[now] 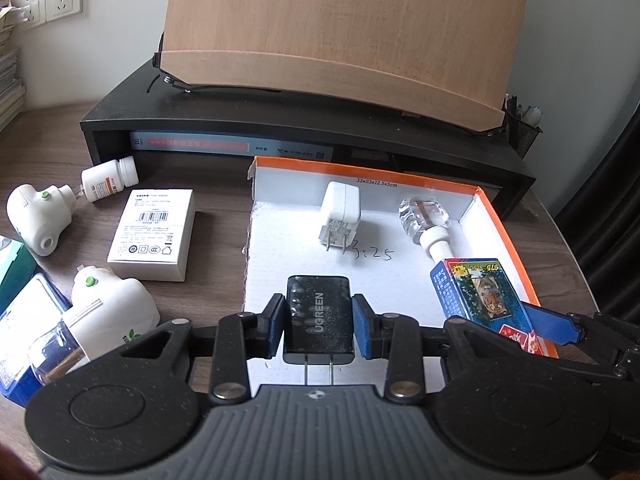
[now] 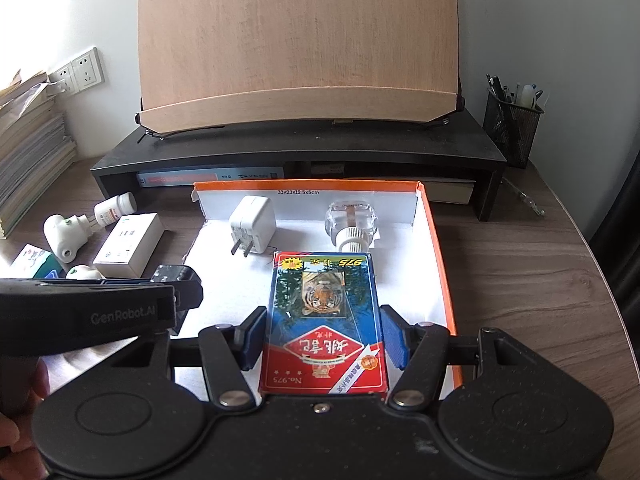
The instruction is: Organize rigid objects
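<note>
My left gripper (image 1: 319, 326) is shut on a black UGREEN charger (image 1: 319, 316), prongs toward the camera, over the near left part of the orange-rimmed white box lid (image 1: 505, 224). My right gripper (image 2: 323, 336) has its pads at the sides of a blue and red playing-card box (image 2: 324, 320) with a tiger picture; a narrow gap shows at each pad. The card box also shows in the left wrist view (image 1: 482, 296). Inside the lid (image 2: 438, 248) lie a white charger (image 2: 253, 226) and a clear bottle with a white neck (image 2: 352, 224).
Left of the lid on the wooden table lie a white carton (image 1: 154, 234), a white pill bottle (image 1: 110, 180), two white plug-in devices (image 1: 36, 218) and blue-green packets (image 1: 16, 276). A black monitor riser (image 2: 304, 152) with a wooden book stand (image 2: 300, 44) stands behind. A mesh pen cup (image 2: 512, 124) is at the right.
</note>
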